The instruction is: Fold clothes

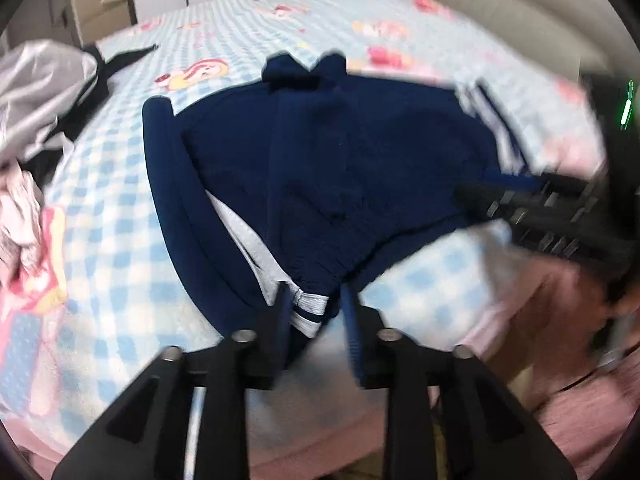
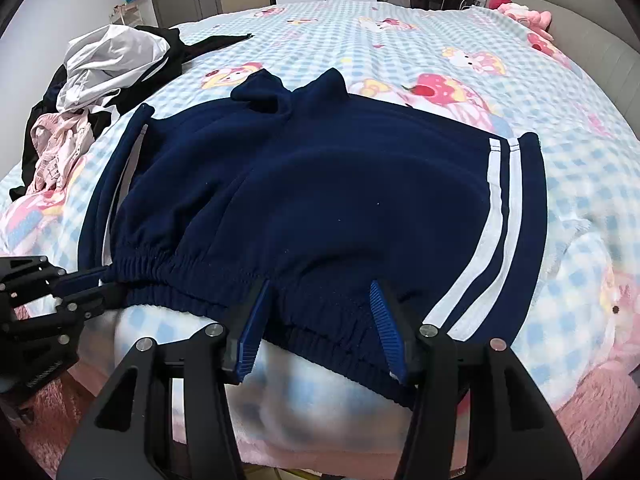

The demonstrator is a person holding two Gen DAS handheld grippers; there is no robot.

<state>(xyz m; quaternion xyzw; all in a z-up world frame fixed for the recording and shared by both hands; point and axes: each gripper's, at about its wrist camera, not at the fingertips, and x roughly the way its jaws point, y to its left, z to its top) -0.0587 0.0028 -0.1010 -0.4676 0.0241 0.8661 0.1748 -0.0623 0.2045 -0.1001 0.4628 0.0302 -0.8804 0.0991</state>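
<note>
Item: navy jacket [image 2: 304,184] with white sleeve stripes, lying flat across the near part of the bed [image 2: 400,40], collar away from the onlooker and elastic hem along the bed's near edge, so that its long run at the hem goes left to right across both sets of fingers. Left gripper [image 1: 316,312]: fingers partly apart, straddling the striped cuff [image 1: 310,312] at the jacket's left lower corner, where a sleeve has been laid along the body; the cuff sits in the gap, but the view is blurred and I cannot tell whether the pads press on it. Right gripper [image 2: 320,320]: fingers about half apart, tips resting on or just above the hem band right of centre, cloth lying between them with clear space to either pad (no pinch visible). Both hands stand at the hem, the garment stretching directly ahead of them toward the collar; the left is nearer the folded-in sleeve, the right nearer the striped right sleeve [image 2: 500,220]. Judgement: the next fold would carry the hem forward along that hem-to-collar line. Also present: a heap of unfolded clothes [image 2: 100,92] at the far left, well apart.
</note>
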